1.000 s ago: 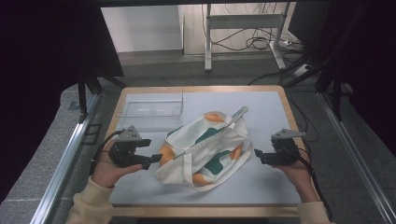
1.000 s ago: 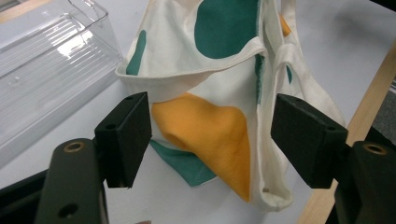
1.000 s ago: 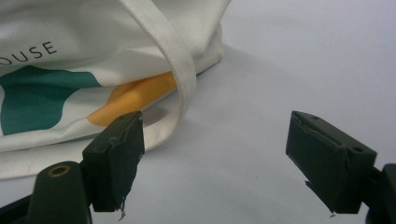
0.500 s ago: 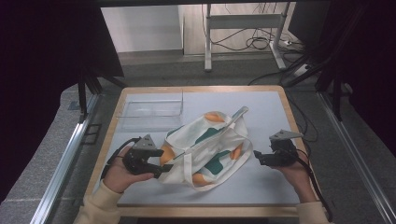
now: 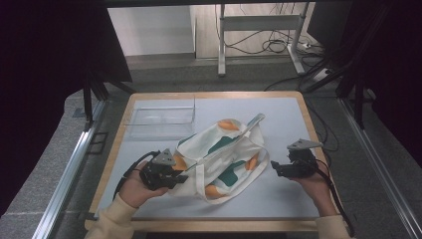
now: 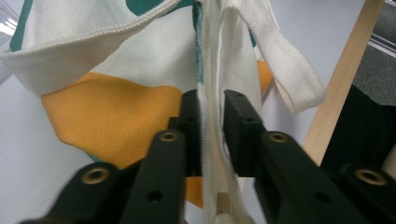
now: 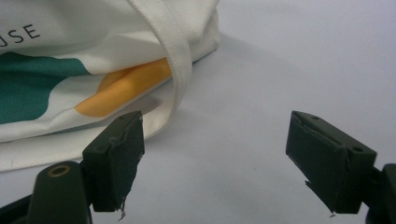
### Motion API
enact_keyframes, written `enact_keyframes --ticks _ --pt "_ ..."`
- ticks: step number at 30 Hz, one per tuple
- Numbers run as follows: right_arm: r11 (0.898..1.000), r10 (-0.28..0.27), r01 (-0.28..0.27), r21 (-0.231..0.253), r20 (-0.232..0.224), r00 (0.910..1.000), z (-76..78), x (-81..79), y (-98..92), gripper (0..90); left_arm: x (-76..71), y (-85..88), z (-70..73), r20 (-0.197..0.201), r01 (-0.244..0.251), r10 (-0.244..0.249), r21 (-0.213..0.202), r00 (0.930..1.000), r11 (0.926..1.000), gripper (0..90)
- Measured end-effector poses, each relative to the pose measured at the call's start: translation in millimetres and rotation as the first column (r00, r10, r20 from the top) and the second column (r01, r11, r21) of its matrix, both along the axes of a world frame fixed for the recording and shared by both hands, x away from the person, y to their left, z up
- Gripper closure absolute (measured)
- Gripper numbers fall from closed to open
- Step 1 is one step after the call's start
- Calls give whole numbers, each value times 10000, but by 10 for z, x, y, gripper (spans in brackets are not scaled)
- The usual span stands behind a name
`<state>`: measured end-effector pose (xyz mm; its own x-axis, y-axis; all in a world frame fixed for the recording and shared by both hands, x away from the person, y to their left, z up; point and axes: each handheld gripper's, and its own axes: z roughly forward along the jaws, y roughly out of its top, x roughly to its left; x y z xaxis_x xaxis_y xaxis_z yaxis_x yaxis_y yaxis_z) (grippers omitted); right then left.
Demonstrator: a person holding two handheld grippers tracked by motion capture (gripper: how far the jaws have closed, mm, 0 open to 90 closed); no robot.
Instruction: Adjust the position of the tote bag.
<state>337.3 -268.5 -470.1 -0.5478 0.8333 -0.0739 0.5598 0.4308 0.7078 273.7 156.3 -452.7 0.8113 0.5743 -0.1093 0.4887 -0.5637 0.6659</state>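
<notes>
Canvas tote bag (image 5: 224, 154) | left gripper (image 5: 180, 178) just closed, seemingly pinching its edge | right gripper (image 5: 274, 169) open

clear plastic tray (image 5: 161, 116) near far-left corner of table (image 5: 278, 107) | metal stand legs (image 5: 259, 35) and tangled cables (image 5: 278, 46) on floor beyond far edge

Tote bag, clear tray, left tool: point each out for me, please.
Tote bag (image 5: 224, 154): high view, on the printed cloth at its middle.
Clear tray (image 5: 161, 115): high view, on its bare floor.
Left tool (image 6: 212, 135): left gripper view, between its fingertips, on the pinched bag edge.
</notes>
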Motion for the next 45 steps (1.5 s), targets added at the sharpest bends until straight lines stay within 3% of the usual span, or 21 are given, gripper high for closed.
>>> enact_keyframes --ticks 6,21,24,30,35,40,43,45 --pt "9998 145 -145 132 19 9999 15 -4 -7 215 -2 3 -3 4 58 -58 25 10000 10000 844" --pt "9972 426 -429 609 56 9991 114 5 40 200 -15 9 -7 5 -44 44 -91 10000 9999 849" --pt "9969 759 -761 213 97 9971 117 29 114 196 -25 16 -4 28 -17 18 -119 10000 9999 849" --pt "9956 874 -884 307 337 9956 209 106 145 212 -12 28 -16 -31 21 -22 -158 10000 9999 846" --pt "9948 1009 -1015 103 509 9936 286 178 158 230 -2 34 -18 -40 -3 2 -163 10000 9999 842" --pt "9869 1614 -1612 -103 1060 9812 397 310 145 230 1 34 -21 -56 -32 31 -188 10000 9998 842" --pt "9809 1947 -1942 -144 988 9759 438 383 137 269 -1 32 -15 -36 -22 22 -161 10000 9999 841" --pt "9806 1961 -1956 -143 852 9769 463 432 138 279 -6 29 -9 -34 -11 10 -161 10000 9999 841"
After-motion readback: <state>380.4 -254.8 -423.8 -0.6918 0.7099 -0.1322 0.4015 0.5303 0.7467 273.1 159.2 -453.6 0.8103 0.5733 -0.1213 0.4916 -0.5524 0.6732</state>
